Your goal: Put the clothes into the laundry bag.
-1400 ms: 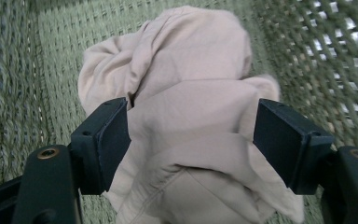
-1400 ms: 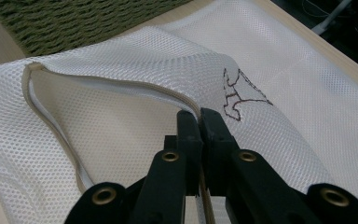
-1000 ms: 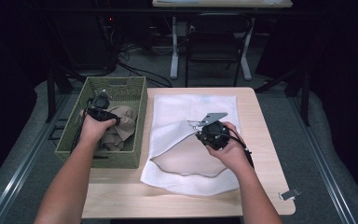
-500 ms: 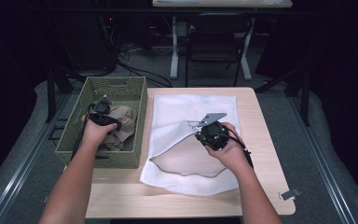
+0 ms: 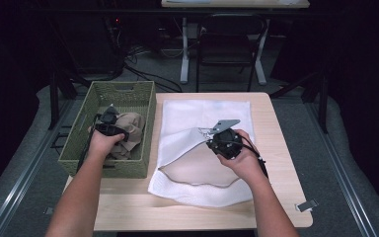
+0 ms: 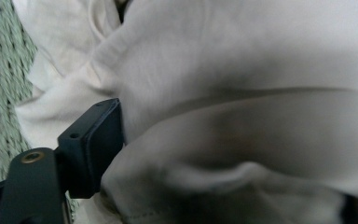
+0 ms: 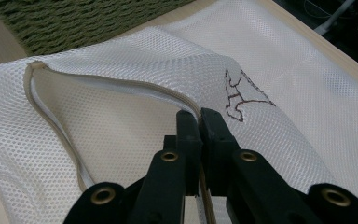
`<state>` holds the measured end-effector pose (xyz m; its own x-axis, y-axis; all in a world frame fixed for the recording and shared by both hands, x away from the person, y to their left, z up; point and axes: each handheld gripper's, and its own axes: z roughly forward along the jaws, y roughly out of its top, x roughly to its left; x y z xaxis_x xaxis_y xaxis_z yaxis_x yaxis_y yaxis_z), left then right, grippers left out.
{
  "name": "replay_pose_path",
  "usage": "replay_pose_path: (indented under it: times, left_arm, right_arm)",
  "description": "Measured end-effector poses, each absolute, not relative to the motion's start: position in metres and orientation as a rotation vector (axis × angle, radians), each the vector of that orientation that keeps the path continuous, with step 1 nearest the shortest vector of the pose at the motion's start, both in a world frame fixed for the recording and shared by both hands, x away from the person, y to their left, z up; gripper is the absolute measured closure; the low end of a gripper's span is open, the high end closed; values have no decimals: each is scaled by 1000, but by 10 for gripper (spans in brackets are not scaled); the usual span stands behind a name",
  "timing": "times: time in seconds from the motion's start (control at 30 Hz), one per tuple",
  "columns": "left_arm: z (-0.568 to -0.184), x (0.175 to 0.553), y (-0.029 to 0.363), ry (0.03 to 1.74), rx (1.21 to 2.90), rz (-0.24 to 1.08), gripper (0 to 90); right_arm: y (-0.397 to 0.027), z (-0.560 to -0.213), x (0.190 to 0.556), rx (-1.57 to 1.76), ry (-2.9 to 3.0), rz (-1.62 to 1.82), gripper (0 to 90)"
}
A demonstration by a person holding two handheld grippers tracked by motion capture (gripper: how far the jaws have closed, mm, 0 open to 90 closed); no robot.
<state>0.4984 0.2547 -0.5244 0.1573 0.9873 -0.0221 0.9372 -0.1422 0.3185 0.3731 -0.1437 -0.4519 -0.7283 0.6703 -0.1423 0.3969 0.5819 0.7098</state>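
Left gripper [image 5: 109, 120] dropped into the basket [image 5: 79, 140], jaws just opened wide around the beige cloth [image 5: 128, 131], no clamp yet. Your right gripper [image 5: 216, 134] held the mesh bag's [image 5: 202, 111] rim shut-tight on the counter [image 5: 271, 123], mouth open for loading.

We reach both forearms forward from the near edge of the table [image 5: 128, 207]. Our left gripper [image 5: 109, 123] points down left of it, jaws just opened wide. Our right gripper [image 5: 216, 132] hovers mid-table, jaws pinched together.
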Motion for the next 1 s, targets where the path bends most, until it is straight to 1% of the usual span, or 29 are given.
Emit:
replay_pose_path:
  times: [0.1, 0.27, 0.47, 0.6, 0.7, 0.83, 0.9, 1.0]
  left_arm:
    - [-527, 498, 255, 1877, 2175, 271, 203]
    - [-528, 498, 253, 1879, 2185, 290, 237]
    - [-527, 499, 254, 1910, 2173, 273, 244]
    - [-528, 499, 254, 1909, 2175, 265, 214]
    - [-531, 499, 252, 1913, 2207, 253, 156]
    - [-532, 499, 251, 1912, 2225, 257, 155]
    - [-531, 499, 251, 1909, 2232, 262, 166]
    - [-532, 499, 252, 1913, 2237, 259, 237]
  right_arm:
    - [-144, -452, 373, 856, 2420, 944, 865]
    - [-144, -452, 373, 856, 2419, 945, 865]
    - [-144, -452, 373, 858, 2418, 946, 864]
    - [-144, -452, 373, 855, 2414, 948, 863]
    - [-144, -451, 373, 854, 2413, 947, 863]
    - [-144, -451, 372, 853, 2411, 947, 863]
    - [-144, -451, 372, 856, 2411, 948, 862]
    - [-145, -451, 373, 855, 2410, 948, 862]
